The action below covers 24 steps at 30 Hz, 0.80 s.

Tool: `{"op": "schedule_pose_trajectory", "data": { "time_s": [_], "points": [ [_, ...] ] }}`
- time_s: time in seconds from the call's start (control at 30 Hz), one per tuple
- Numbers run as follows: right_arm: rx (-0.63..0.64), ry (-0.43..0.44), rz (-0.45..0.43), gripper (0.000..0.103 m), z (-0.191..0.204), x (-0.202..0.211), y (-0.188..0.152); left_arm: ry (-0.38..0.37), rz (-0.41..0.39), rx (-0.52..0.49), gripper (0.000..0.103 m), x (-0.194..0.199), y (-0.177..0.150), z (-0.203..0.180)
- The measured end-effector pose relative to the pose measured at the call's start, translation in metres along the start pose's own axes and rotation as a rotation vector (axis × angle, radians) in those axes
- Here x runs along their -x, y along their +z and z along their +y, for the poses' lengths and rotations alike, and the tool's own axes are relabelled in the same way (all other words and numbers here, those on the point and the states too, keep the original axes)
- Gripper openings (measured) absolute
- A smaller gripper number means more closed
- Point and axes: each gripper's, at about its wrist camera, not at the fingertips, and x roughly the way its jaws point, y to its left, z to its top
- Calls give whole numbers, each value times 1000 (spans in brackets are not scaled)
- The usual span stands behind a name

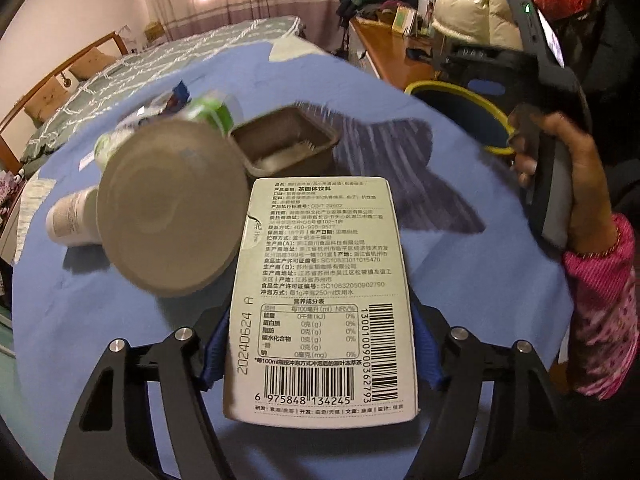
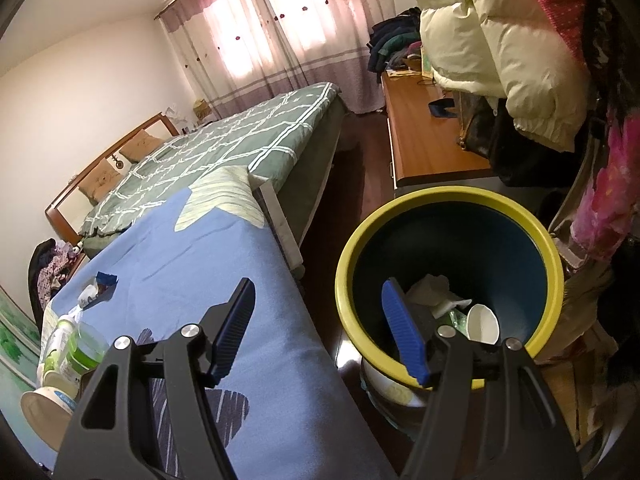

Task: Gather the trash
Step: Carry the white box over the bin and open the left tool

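1. A blue cloth [image 1: 360,92] covers the table, with the far bed [image 2: 248,136] behind it.
2. The yellow-rimmed bin [image 2: 448,200] stands right of the table, holding white scraps.
3. The left gripper [image 1: 320,354] clasps a white carton [image 1: 324,292], its blue pads pressed on both sides.
4. A brown round lid [image 1: 172,208] lies left of the carton, and a brown tray [image 1: 284,140] just beyond.
5. The right gripper [image 2: 320,332] stands released, empty, at the bin's near rim.

White box [image 1: 320,300], centre of the frame: date "20240624 A"; barcodes "6 975848 134245" and "130010090036279 3"; Chinese nutrition table.
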Motion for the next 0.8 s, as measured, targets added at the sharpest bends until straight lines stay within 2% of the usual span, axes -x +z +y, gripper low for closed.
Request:
{"op": "schedule_pose_trajectory", "data": {
  "time_s": [0.13,0.27,0.37,0.57,0.8],
  "points": [
    [-30,3,-38,63,-8,11,2,-2,-23,7,72,-3,17,-8],
    [-74,-10,-126,63,-24,42,4,-15,-43,6,72,-13,40,-17],
    [-75,-22,-157,63,-36,60,4,-18,-46,-11,72,-22,54,-25],
    [-63,-29,-190,63,-59,86,8,-31,-71,-49,72,-38,94,-48],
    [-45,-86,-199,63,-85,96,6,-61,-112,-97,72,-60,149,-88]
  ]
}}
